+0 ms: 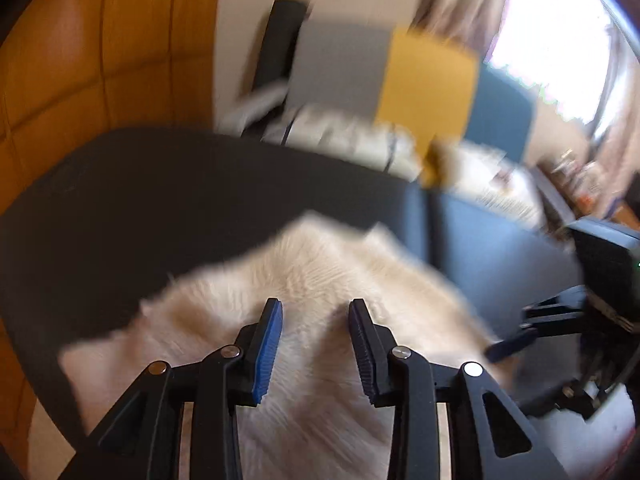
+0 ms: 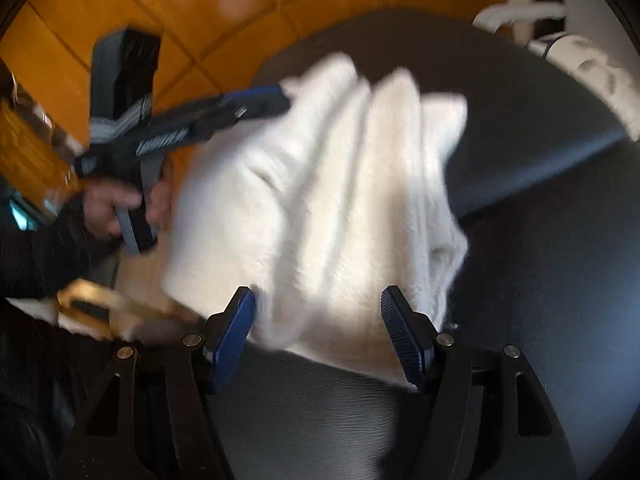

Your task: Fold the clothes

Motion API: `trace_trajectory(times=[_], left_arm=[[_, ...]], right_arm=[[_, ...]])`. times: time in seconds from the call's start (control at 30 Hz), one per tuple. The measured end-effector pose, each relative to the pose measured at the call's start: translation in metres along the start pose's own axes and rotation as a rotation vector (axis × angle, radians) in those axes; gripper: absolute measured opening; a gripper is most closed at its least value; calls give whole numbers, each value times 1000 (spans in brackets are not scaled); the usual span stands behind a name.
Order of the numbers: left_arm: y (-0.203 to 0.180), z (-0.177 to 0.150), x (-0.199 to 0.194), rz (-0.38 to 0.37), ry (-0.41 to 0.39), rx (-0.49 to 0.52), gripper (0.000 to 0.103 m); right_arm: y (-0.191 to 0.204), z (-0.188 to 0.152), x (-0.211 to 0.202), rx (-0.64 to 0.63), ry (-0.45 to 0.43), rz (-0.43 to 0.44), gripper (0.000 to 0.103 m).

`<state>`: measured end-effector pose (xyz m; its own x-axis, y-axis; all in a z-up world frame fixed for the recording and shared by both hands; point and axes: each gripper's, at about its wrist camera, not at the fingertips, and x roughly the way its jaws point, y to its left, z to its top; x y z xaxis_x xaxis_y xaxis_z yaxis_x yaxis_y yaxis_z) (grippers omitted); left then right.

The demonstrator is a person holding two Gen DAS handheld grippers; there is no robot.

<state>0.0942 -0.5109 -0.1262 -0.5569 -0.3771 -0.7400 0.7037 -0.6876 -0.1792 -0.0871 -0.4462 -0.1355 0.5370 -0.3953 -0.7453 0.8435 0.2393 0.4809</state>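
A white fluffy garment [image 2: 320, 208] is lying in soft ridges on a dark padded surface [image 2: 540, 260], most likely a seat, with orange tiled floor [image 2: 248, 4] showing beyond it toward eleven o'clock in the right wrist view. Both views are smeared by motion blur, so fine detail of the cloth's edges is hard to read.

In the right wrist view, the right gripper [image 2: 318, 324] is standing released, its blue-padded fingers [image 2: 234, 336] spread wide at the garment's near edge at six o'clock, with the cloth lying between them and nothing pinched. The left gripper [image 2: 276, 98] is reaching in from nine o'clock toward the garment's far corner at about eleven o'clock, held by a hand [image 2: 116, 208] in a dark sleeve [image 2: 40, 256]. Its tip is meeting the cloth there, but that view cannot tell whether it is gripping.

The left wrist view settles it: the left gripper [image 1: 315, 332] is sitting with its fingers [image 1: 269, 352] parted, and the cream pile of the garment [image 1: 304, 280] is filling the gap beneath them without being clamped. The right gripper [image 1: 516, 340] is blurring in at three o'clock, just beside the garment's edge.

Behind the seat, at twelve to one o'clock, a grey, yellow and blue panel [image 1: 428, 80] is standing, with pale bundled fabric [image 1: 352, 136] below it and a bright window [image 1: 560, 40] at two o'clock.
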Motion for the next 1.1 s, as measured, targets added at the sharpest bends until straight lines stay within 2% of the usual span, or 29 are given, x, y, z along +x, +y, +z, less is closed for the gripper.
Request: trace_trajectory(times=[0.03, 0.1, 0.2, 0.27, 0.37, 0.47, 0.57, 0.6, 0.67, 0.8, 0.87, 0.93, 1.0, 1.1], left_arm=[[4, 1, 8, 2, 12, -37, 36], [4, 4, 13, 32, 22, -25, 37], [-2, 5, 15, 65, 31, 34, 37], [-2, 9, 6, 52, 34, 23, 37], [1, 7, -28, 25, -24, -33, 37], [20, -15, -61, -3, -87, -146, 37], [32, -46, -93, 16, -132, -188, 37], [34, -57, -103, 40, -135, -186, 37], [40, -75, -119, 42, -119, -209, 35], [43, -88, -140, 24, -160, -226, 35], [40, -88, -124, 14, -116, -225, 35], [37, -87, -104, 6, -57, -221, 35], [34, -87, -84, -2, 2, -216, 36], [33, -82, -86, -8, -14, -214, 37]], right_arm=[[-7, -2, 2, 11, -24, 59, 69], [-17, -9, 2, 49, -52, 133, 69], [-17, -30, -7, 58, -50, 148, 69], [16, -46, -23, 57, -35, 125, 69], [51, -42, -39, 4, -12, 48, 69], [82, -37, -62, -91, -66, -59, 69], [142, -32, -76, -251, -157, -80, 69], [160, -28, -73, -289, -164, -80, 69], [189, -17, -50, -348, -158, -96, 69], [178, 11, -1, -323, -51, -171, 69], [132, 11, 9, -195, 1, -175, 69], [113, 3, 23, -166, -1, -185, 69], [112, -5, 18, -165, -46, -162, 69], [111, -12, 15, -130, -40, -159, 69]])
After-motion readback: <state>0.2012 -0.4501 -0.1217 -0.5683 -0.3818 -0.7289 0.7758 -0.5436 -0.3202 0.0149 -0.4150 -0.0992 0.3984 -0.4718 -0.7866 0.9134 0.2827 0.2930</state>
